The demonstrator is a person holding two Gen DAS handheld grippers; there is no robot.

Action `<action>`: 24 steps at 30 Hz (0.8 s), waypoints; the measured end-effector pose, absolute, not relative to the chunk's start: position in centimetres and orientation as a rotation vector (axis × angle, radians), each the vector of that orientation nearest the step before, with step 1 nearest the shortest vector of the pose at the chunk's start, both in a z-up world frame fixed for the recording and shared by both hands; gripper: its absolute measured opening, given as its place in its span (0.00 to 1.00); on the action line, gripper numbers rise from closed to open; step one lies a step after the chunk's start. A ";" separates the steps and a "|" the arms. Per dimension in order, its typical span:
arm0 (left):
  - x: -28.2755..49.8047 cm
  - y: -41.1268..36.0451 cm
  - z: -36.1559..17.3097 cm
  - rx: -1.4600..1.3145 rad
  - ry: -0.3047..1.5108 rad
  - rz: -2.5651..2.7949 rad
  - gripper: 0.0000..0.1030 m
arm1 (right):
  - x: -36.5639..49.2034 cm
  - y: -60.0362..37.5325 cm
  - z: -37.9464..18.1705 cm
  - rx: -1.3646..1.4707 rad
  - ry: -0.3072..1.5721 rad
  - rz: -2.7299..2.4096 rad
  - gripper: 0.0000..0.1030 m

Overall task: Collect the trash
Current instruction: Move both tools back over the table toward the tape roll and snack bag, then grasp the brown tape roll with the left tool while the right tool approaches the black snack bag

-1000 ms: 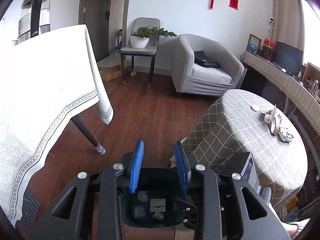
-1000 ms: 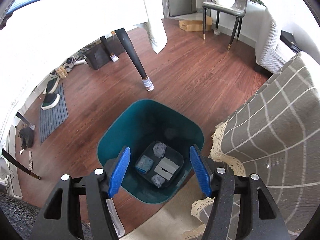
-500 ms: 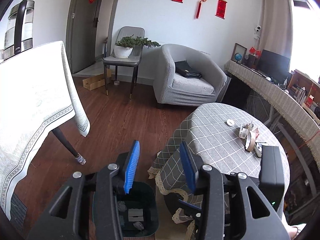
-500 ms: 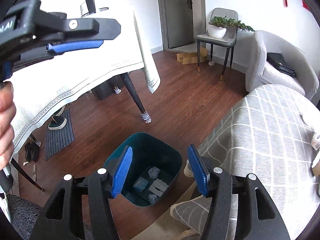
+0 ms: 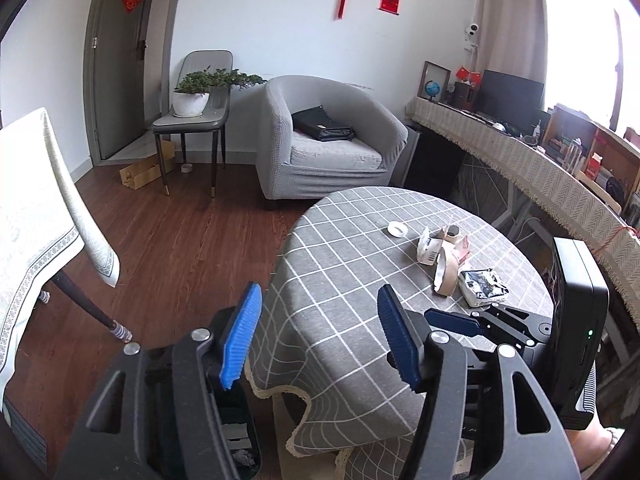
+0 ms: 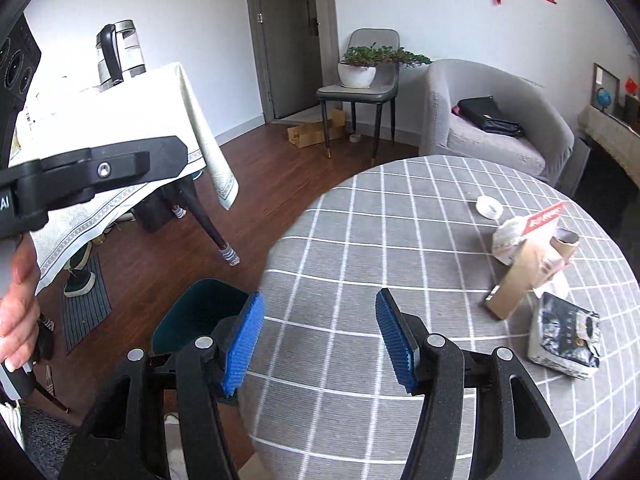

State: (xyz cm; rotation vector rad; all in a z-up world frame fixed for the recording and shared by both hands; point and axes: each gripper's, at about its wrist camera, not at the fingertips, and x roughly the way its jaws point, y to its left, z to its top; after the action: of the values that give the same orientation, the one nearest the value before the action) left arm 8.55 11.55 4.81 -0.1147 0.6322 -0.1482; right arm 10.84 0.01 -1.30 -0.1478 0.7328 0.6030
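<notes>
Both grippers are open and empty with blue pads. My left gripper [image 5: 320, 336] hangs over the near edge of the round grey checked table [image 5: 352, 288]. My right gripper [image 6: 320, 340] is above the table's near left part [image 6: 360, 248]. Trash lies at the table's far right: a crumpled dark foil packet [image 6: 564, 338], a brown cardboard piece [image 6: 520, 276], a white crumpled wrapper [image 6: 508, 234] and a small white tape ring [image 6: 490, 206]. The teal bin [image 6: 200, 312] stands on the floor left of the table, with trash inside it in the left wrist view [image 5: 240, 440].
A white-clothed table [image 6: 120, 152] with a kettle [image 6: 120, 54] stands at the left. A grey armchair [image 5: 328, 140] and a chair with a potted plant [image 5: 196, 112] are at the back. A long sideboard [image 5: 540, 168] runs along the right wall.
Both grippers have risen from over the bin and swung right, so the round table and its trash now fill the views. The bin has dropped to the lower left.
</notes>
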 end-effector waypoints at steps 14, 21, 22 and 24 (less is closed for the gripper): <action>14.7 2.4 1.2 -0.042 0.703 -0.285 0.65 | 13.6 -10.7 -1.0 -0.157 0.720 0.377 0.58; 17.1 0.2 -0.4 -0.050 0.737 -0.323 0.65 | 15.1 -14.1 -1.5 -0.102 0.748 0.323 0.74; 17.3 -0.2 -0.6 -0.052 0.742 -0.332 0.65 | 15.2 -14.3 -1.7 -0.099 0.753 0.315 0.76; 17.9 -0.8 -0.9 -0.050 0.753 -0.349 0.65 | 15.4 -15.0 -1.9 -0.098 0.758 0.290 0.78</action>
State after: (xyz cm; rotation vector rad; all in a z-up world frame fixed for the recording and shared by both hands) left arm 17.85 -0.85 -0.94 -0.0496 0.7531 -0.3491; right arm 15.36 -14.97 -1.87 -0.0978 0.7583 0.2900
